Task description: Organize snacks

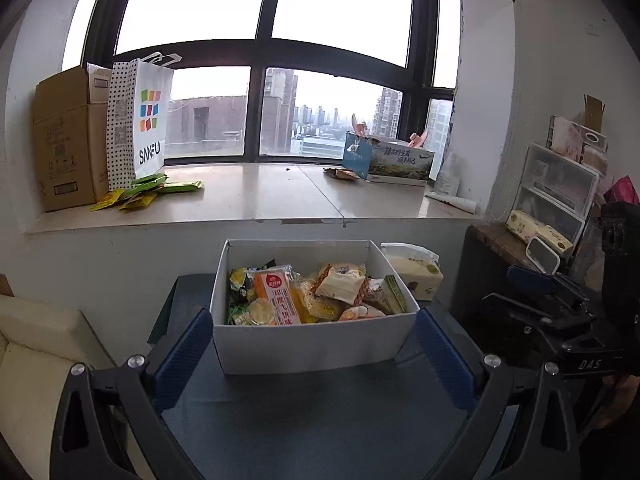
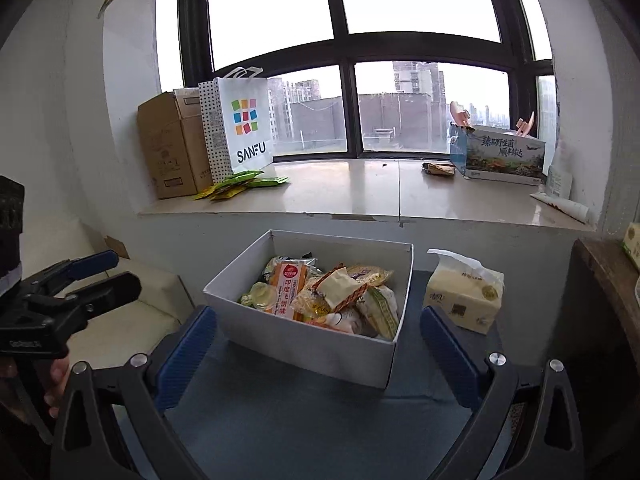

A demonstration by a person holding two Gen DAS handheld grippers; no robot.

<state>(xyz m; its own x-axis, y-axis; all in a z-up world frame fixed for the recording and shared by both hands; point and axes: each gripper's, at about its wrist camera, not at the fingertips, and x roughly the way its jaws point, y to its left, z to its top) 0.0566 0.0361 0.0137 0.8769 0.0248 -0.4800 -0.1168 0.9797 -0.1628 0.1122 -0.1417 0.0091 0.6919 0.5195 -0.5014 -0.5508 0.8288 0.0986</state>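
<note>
A white cardboard box (image 1: 308,346) (image 2: 304,346) full of several snack packets stands on a dark table. An orange packet (image 1: 278,298) (image 2: 289,288) lies on top at its left. My left gripper (image 1: 314,346) is open, its blue fingers (image 1: 182,354) either side of the box's near wall and a little short of it. My right gripper (image 2: 320,344) is open too, with the box's near corner between its blue fingers (image 2: 186,350). Each view shows the other gripper at its edge, the right gripper (image 1: 560,304) and the left gripper (image 2: 76,276). Green and yellow snack packets (image 1: 148,192) (image 2: 240,185) lie on the windowsill.
On the sill stand a brown carton (image 1: 68,140), a white SANFU bag (image 1: 140,124), and a printed box (image 1: 394,160) with a wrapper beside it. A tissue pack (image 1: 416,272) (image 2: 464,294) lies right of the white box. Plastic drawers (image 1: 556,192) at right, a cream sofa (image 1: 32,356) at left.
</note>
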